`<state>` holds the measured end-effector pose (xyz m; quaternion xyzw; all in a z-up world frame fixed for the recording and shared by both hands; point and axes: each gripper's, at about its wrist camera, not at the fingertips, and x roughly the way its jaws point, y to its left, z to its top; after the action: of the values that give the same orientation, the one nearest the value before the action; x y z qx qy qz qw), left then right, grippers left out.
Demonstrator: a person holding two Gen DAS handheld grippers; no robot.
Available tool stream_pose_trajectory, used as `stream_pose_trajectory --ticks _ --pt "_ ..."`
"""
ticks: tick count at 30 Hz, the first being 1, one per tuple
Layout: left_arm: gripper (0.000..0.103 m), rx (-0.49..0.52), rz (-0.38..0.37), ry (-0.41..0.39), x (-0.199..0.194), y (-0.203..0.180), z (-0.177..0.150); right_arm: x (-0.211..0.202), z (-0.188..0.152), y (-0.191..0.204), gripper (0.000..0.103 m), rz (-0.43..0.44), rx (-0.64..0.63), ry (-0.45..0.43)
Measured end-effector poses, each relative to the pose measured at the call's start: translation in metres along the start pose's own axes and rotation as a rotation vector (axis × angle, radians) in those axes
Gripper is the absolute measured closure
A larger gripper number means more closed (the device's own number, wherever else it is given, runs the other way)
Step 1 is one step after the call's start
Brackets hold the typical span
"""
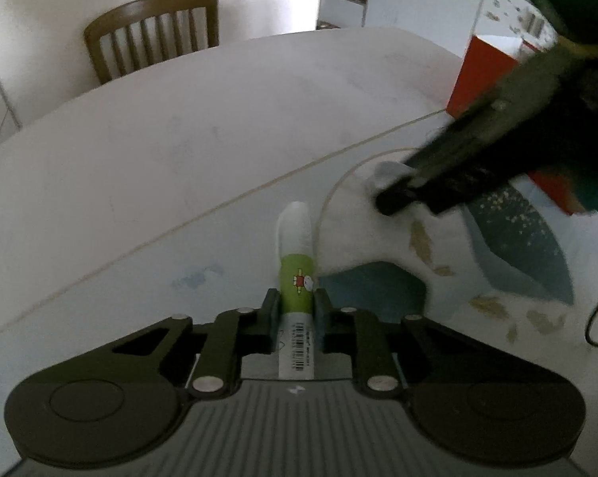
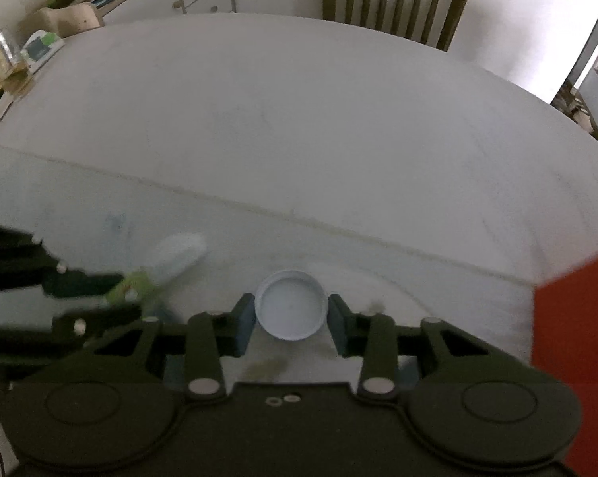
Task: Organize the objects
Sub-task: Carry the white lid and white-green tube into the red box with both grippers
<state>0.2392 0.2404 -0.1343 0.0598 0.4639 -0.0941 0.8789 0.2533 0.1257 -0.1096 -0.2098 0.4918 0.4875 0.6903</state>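
My left gripper (image 1: pixel 297 304) is shut on a white tube with a green cartoon label (image 1: pixel 296 266), which points forward over the table. The tube also shows blurred in the right wrist view (image 2: pixel 167 264), held by the left gripper (image 2: pixel 118 294). My right gripper (image 2: pixel 291 312) is shut on a round white cap (image 2: pixel 291 304), its hollow side facing the camera. In the left wrist view the right gripper (image 1: pixel 398 194) reaches in from the right, blurred, with the pale cap (image 1: pixel 386 171) at its tip.
A white round table (image 2: pixel 299 119) carries a placemat with blue and tan shapes (image 1: pixel 378 290). A red box (image 1: pixel 482 75) stands at the right and shows in the right wrist view (image 2: pixel 577 318). A wooden chair (image 1: pixel 156 31) stands behind the table. Cabinets line the walls.
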Motion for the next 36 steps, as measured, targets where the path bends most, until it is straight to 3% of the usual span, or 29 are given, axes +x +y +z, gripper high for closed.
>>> stream_pose_trajectory --ticks 9,14,23,36 --pt "0.087 -0.136 -0.027 -0.013 -0.022 -0.03 -0.016 -0.042 -0.049 -0.002 0.065 0.013 -0.021 -0.007" --pt "0.087 -0.138 -0.036 -0.026 -0.039 -0.054 -0.012 -0.052 -0.062 -0.003 0.065 0.03 -0.028 -0.02" --pt "0.087 -0.142 -0.083 -0.07 -0.081 -0.106 0.001 -0.114 -0.103 -0.02 0.065 0.053 0.017 -0.08" --pt "0.087 -0.084 -0.12 -0.14 -0.1 -0.204 0.044 -0.186 -0.151 -0.092 0.065 0.02 0.088 -0.204"
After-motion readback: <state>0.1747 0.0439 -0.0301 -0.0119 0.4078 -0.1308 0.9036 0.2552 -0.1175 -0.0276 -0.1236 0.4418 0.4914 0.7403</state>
